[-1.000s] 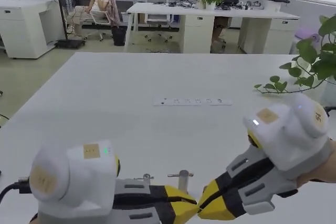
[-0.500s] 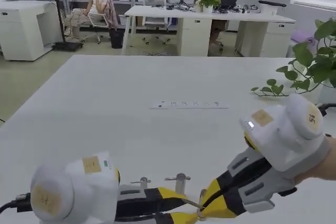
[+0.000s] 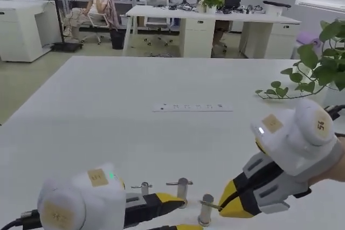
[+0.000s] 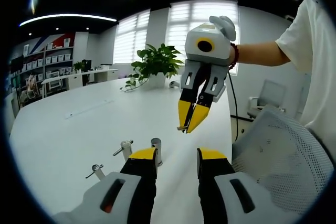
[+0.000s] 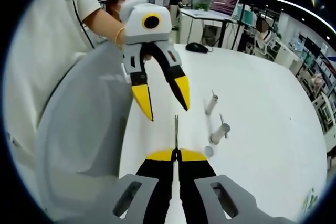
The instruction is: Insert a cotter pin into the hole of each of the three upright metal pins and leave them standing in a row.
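Head view: right tool (image 3: 222,207) pinches a cotter pin (image 3: 209,204), tip just beside the nearest metal pin (image 3: 205,213). Left tool (image 3: 180,215) has its jaws spread, close beside that pin. 2 other metal pins (image 3: 183,185) stand just beyond the left tool, each cross-pinned. Table (image 3: 161,133) lies open ahead of both tools.

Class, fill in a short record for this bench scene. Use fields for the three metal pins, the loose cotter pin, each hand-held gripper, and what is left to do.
Left pin: upright on the table, cotter fitted
Middle pin: upright, cotter fitted
Near pin: upright, no cotter
Loose cotter pin: held, not yet inserted
Right hand-held gripper: shut on the loose cotter pin
Left hand-held gripper: open, holding nothing, beside the near pin
Left to do: one insertion
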The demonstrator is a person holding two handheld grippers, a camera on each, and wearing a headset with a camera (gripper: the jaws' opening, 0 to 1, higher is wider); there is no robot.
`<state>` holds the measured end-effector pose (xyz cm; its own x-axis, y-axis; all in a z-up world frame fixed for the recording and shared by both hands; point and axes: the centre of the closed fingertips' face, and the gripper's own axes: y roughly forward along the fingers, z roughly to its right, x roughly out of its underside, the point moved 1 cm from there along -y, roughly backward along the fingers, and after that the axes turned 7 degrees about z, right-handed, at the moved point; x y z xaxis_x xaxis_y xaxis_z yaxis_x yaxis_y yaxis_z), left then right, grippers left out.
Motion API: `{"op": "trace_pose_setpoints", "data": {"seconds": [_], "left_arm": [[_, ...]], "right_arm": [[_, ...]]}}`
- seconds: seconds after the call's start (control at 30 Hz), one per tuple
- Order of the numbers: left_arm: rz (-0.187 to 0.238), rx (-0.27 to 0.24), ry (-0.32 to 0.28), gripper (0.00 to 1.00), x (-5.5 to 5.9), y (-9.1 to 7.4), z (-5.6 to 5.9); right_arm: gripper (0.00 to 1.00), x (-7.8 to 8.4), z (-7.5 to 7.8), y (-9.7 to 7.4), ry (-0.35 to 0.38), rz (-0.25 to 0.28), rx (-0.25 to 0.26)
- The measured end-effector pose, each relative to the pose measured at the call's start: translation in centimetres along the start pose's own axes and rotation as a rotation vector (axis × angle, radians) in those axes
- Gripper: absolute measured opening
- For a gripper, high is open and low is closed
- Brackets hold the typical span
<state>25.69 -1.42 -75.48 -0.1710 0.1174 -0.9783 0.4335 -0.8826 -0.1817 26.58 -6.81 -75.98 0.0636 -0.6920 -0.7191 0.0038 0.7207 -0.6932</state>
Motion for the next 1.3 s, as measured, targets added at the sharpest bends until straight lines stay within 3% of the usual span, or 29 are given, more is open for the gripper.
{"op": "trace_pose_setpoints", "data": {"seconds": [0.23, 0.53, 1.3], "left_arm": [[0.012, -0.077, -0.046, 0.31, 0.5, 0.7, -1.2], [-0.016, -0.120, -0.062, 0.31, 1.8, 1.9, -2.0], [-0.069, -0.163, -0.080, 0.29, 4.0, 5.8, -3.8]], "right_arm": [[0.03, 1.4, 0.9, -0.3, -0.008, -0.044, 0.022], [0.03, 3.5, 2.0, 0.0, -0.022, -0.097, 0.032], [0.03, 7.1, 4.4, 0.7, -0.012, -0.171, 0.009]]}}
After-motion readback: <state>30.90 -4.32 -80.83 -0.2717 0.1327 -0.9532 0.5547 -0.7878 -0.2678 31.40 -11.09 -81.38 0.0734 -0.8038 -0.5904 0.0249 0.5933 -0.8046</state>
